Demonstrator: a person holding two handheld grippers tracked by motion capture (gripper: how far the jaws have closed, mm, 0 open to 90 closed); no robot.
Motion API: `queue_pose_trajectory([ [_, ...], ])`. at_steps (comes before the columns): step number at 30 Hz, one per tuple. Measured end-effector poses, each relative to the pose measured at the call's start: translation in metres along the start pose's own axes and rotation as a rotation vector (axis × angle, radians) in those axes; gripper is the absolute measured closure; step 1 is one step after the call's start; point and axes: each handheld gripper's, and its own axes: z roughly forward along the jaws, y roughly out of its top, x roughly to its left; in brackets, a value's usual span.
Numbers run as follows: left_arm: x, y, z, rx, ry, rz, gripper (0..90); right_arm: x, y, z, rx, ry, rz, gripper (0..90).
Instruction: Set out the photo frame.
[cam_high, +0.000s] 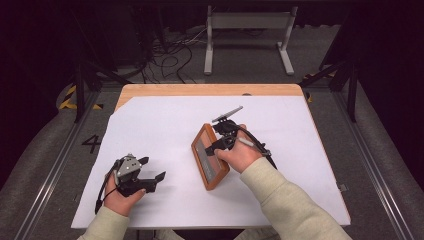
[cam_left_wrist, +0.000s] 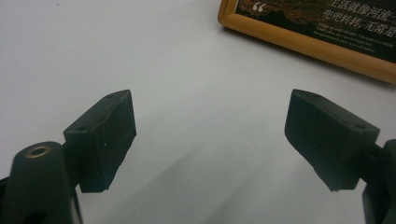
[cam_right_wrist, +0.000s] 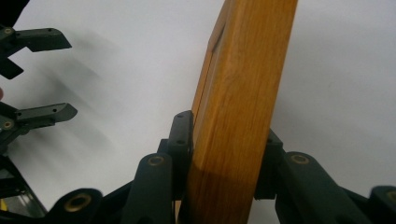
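Observation:
A wooden picture frame with a dark picture and white lettering lies slanted in the middle of the white sheet. My right gripper is shut on its right-hand edge. In the right gripper view the two jaws press on both faces of the frame's wooden edge, around my right gripper's midpoint. I cannot tell whether the frame is raised off the sheet. My left gripper rests at the front left, open, with nothing between its fingers. Past my left gripper, the frame's corner lies apart at the upper right.
A white sheet covers most of the wooden table. The right gripper view shows the left gripper farther off at its left edge. Behind the table are a white stand and cables on the floor.

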Motion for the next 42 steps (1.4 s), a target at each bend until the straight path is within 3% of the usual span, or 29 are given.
queue_pose_trajectory([
  [4, 0.000, 0.000, -0.001, -0.002, -0.002, -0.009, 17.0, -0.001, 0.001, -0.001, 0.007, 0.008, -0.021, 68.6],
  [7, 0.000, -0.001, 0.000, -0.003, -0.002, -0.011, 16.9, 0.000, 0.001, -0.005, -0.001, 0.001, -0.066, 69.6],
  [11, 0.001, -0.001, 0.000, -0.002, -0.001, -0.009, 17.0, 0.002, 0.004, -0.016, -0.002, -0.033, -0.195, 70.2],
  [14, 0.002, -0.001, -0.001, -0.002, 0.001, -0.008, 16.9, 0.001, 0.006, -0.021, 0.014, -0.033, -0.238, 70.3],
  [17, 0.001, -0.002, -0.002, -0.001, 0.003, -0.011, 16.9, 0.001, 0.008, -0.031, 0.032, -0.021, -0.312, 70.3],
  [19, 0.001, -0.002, -0.002, -0.001, 0.002, -0.018, 17.0, 0.002, 0.009, -0.039, 0.038, -0.015, -0.389, 70.3],
  [20, 0.001, -0.002, -0.002, -0.001, 0.002, -0.018, 17.0, 0.002, 0.009, -0.039, 0.038, -0.015, -0.389, 70.3],
  [22, 0.001, -0.003, -0.003, 0.003, 0.004, -0.022, 17.0, 0.003, 0.009, -0.046, 0.047, 0.015, -0.467, 70.3],
  [23, 0.001, -0.003, -0.003, 0.003, 0.004, -0.022, 17.0, 0.003, 0.009, -0.046, 0.047, 0.015, -0.467, 70.3],
  [27, 0.002, -0.003, -0.004, 0.004, 0.009, -0.012, 17.0, 0.004, 0.010, -0.054, 0.069, 0.042, -0.574, 70.3],
  [29, 0.002, -0.004, -0.004, 0.008, 0.008, -0.013, 17.0, 0.003, 0.010, -0.058, 0.090, 0.051, -0.653, 70.3],
  [30, 0.002, -0.004, -0.004, 0.008, 0.008, -0.013, 17.0, 0.003, 0.010, -0.058, 0.090, 0.051, -0.653, 70.3],
  [31, 0.002, -0.004, -0.004, 0.008, 0.008, -0.013, 17.0, 0.002, 0.010, -0.060, 0.106, 0.066, -0.709, 70.3],
  [32, 0.002, -0.004, -0.004, 0.008, 0.008, -0.013, 17.0, 0.002, 0.010, -0.060, 0.106, 0.066, -0.709, 70.3],
  [38, 0.002, -0.003, -0.002, 0.017, 0.001, -0.008, 17.3, -0.002, 0.007, -0.061, 0.140, 0.126, -0.861, 70.4],
  [42, 0.001, -0.003, 0.000, 0.017, -0.002, -0.007, 17.4, -0.004, 0.005, -0.059, 0.172, 0.137, -0.902, 70.3],
])
